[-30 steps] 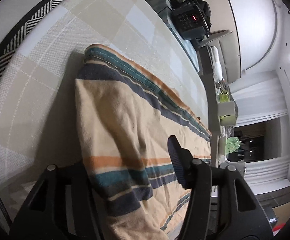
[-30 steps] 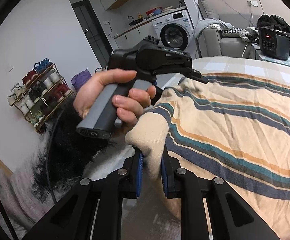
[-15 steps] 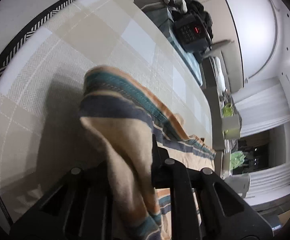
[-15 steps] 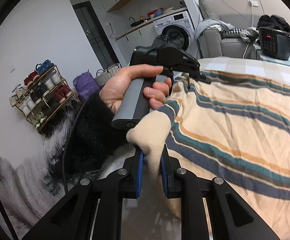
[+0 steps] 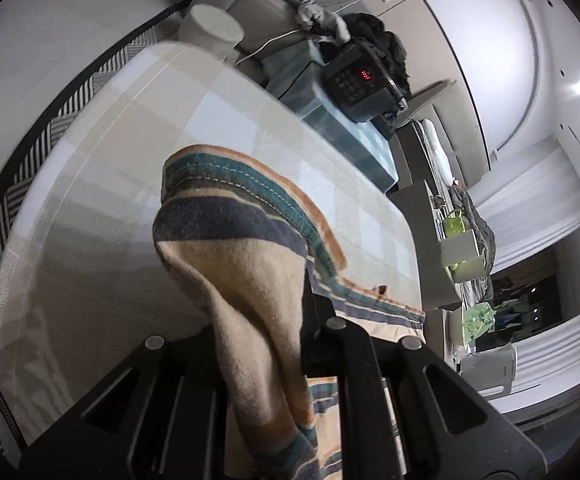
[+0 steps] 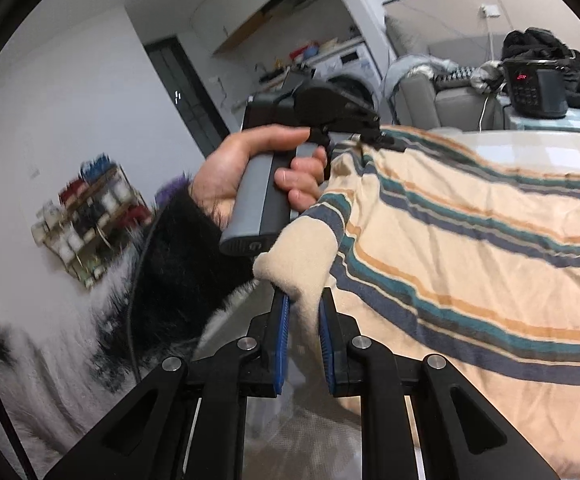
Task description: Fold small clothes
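While pinched: striped garment (image 5: 250,280) in both claws.

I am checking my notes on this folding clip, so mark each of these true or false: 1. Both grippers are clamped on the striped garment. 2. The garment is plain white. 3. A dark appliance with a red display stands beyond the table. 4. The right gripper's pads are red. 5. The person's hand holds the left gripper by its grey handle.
1. True: the left gripper and the right gripper are each shut on a bunch of the striped garment.
2. False: it is cream with navy, teal and orange stripes.
3. True: the dark appliance shows a red display.
4. False: the pads are blue.
5. True: the hand grips the grey handle.
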